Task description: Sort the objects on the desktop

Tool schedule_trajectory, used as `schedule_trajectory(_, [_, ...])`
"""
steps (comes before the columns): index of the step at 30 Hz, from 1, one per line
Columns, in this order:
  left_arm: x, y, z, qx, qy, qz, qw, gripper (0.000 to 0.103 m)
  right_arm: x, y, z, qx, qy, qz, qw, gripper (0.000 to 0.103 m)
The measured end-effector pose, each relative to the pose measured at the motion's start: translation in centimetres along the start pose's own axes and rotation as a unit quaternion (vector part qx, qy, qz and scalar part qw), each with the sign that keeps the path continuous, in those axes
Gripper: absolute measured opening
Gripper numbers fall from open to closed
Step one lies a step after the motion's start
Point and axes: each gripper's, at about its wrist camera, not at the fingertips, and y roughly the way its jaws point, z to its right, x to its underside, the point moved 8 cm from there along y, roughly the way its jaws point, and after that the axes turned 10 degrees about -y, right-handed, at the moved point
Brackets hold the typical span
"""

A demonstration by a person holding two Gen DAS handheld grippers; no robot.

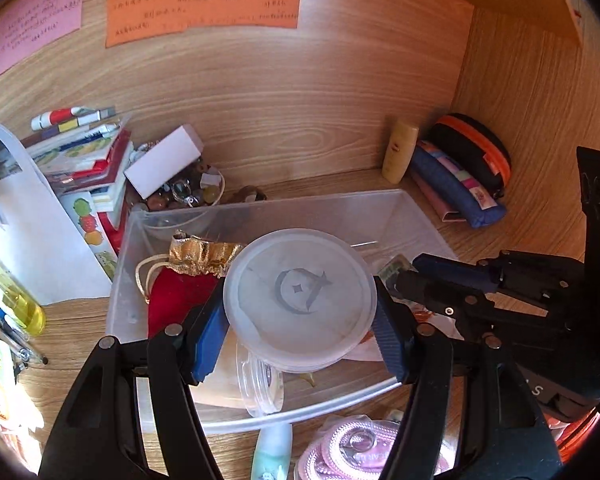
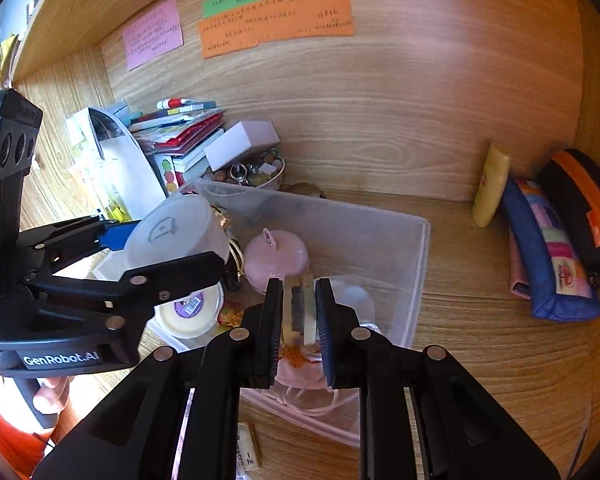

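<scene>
A: Two tongs are working over the clear plastic bin [image 1: 384,216] sitting on the wooden surface [image 2: 480,320]. What is the left one doing?

B: The left tongs [image 1: 300,328] are gripping a frosted round container [image 1: 300,300] by its sides, one blue pad on each edge of the lid. The lid with its moon-and-star mark is facing the left wrist camera. The container is hanging above the near part of the bin, over a red pouch with a gold top [image 1: 184,280].

A: And how is that tool lying?

B: Seen from the right wrist camera, the left tongs [image 2: 172,248] are reaching in from the left, roughly level, with the container [image 2: 176,232] tilted so the lid is facing up and left. A bit of the person's hand [image 2: 48,396] is showing under the handle.

A: The right side?

B: The right tongs [image 2: 298,320] are pointing forward and downward into the bin [image 2: 420,248], nearly closed, pinching a thin pale flat item [image 2: 298,308]; I cannot tell what it is. A pink lidded pot [image 2: 276,256] is sitting in the bin just beyond the fingertips, and a pink drawstring pouch [image 2: 300,376] is lying beneath them.

A: Anything beside the bin?

B: A blue patchwork pouch [image 2: 548,256] and a yellow tube [image 2: 490,184] are resting against the back right corner.
</scene>
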Motion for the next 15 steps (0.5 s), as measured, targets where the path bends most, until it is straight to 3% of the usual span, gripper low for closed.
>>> schedule_trajectory(15, [0.9,1.9,-0.2,-0.016,0.021,-0.015,0.9996,0.065,1.3,1.9,0.8,-0.005,0.013,-0.032,0.999,0.015])
